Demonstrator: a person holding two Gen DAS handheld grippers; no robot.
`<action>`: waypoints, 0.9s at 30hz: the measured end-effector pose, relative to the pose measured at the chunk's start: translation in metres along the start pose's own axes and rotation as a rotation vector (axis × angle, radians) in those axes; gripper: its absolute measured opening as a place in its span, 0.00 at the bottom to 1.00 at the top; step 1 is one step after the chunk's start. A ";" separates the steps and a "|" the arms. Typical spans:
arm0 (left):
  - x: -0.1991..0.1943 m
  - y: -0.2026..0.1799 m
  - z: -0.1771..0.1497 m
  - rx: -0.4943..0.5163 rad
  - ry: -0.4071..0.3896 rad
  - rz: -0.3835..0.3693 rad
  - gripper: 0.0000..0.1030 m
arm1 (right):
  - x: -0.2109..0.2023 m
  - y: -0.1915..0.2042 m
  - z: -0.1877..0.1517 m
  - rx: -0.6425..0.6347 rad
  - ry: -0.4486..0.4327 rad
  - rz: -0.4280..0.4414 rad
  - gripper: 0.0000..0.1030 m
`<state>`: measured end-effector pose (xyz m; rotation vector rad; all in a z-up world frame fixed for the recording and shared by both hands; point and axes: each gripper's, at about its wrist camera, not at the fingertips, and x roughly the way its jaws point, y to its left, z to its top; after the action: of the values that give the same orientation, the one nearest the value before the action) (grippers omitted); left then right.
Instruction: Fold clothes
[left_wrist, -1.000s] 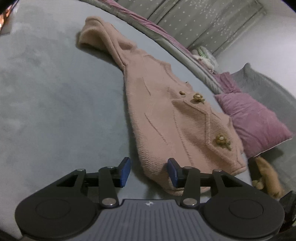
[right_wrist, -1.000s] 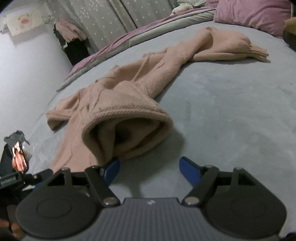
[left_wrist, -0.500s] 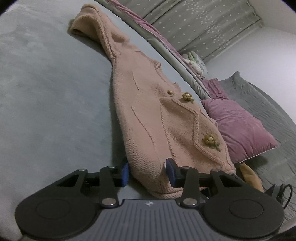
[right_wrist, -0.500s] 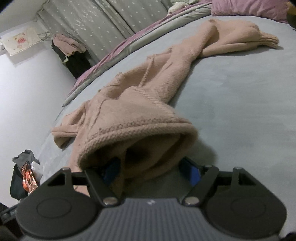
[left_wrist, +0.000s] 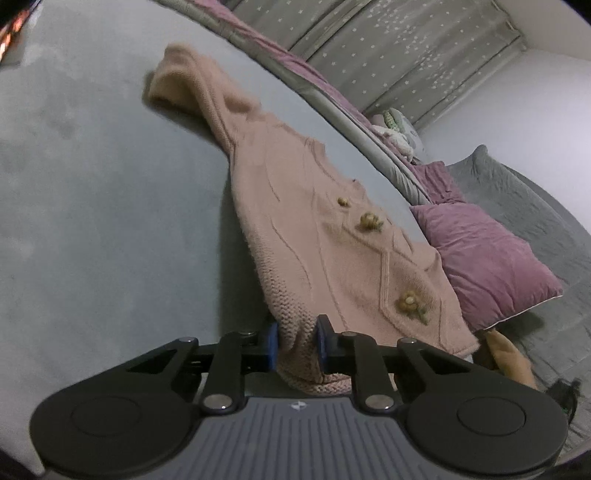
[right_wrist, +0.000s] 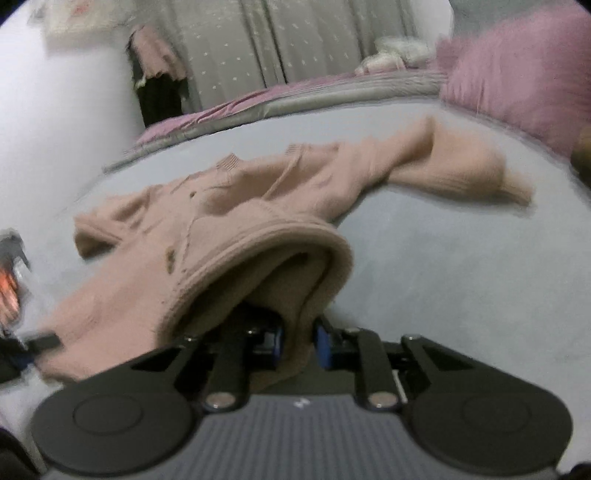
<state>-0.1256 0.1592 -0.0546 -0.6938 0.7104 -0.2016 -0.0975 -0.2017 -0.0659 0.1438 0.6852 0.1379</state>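
Knitwear lay across the grey bed cover (left_wrist: 92, 221): a pink cardigan (left_wrist: 332, 243) with small yellow-brown knitted flowers (left_wrist: 409, 301) down its front, spread lengthwise away from the left camera, one sleeve (left_wrist: 184, 81) stretched toward the far side of the bed. The left gripper (left_wrist: 295, 347) had its blue-padded fingers (left_wrist: 272, 343) pinched narrow on the ribbed bottom hem at a near corner, the knit bunched between them and hanging a little below. The right gripper (right_wrist: 299, 343) was likewise clamped on cloth, holding the hem at the other corner, so that the edge rose in a rounded loop just in front of the fingers and showed the inside of the cardigan (right_wrist: 229, 229). In the blurred right view the other sleeve (right_wrist: 461, 170) trailed off to the right over the cover. A purple pillow (left_wrist: 487, 258) sat just beside the cardigan's far edge, and grey star-patterned curtains (left_wrist: 388, 40) hung behind the bed.
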 end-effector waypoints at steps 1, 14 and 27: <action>-0.004 -0.003 0.003 0.014 -0.002 0.015 0.17 | -0.007 0.004 0.002 -0.064 -0.015 -0.037 0.17; -0.028 -0.022 0.030 0.157 0.045 0.203 0.17 | -0.056 0.054 -0.020 -0.960 -0.112 -0.341 0.16; -0.022 -0.001 0.023 0.175 0.160 0.293 0.24 | -0.020 0.068 -0.080 -1.194 0.031 -0.294 0.17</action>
<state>-0.1266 0.1795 -0.0296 -0.4030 0.9267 -0.0495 -0.1692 -0.1319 -0.1030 -1.0997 0.5549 0.2456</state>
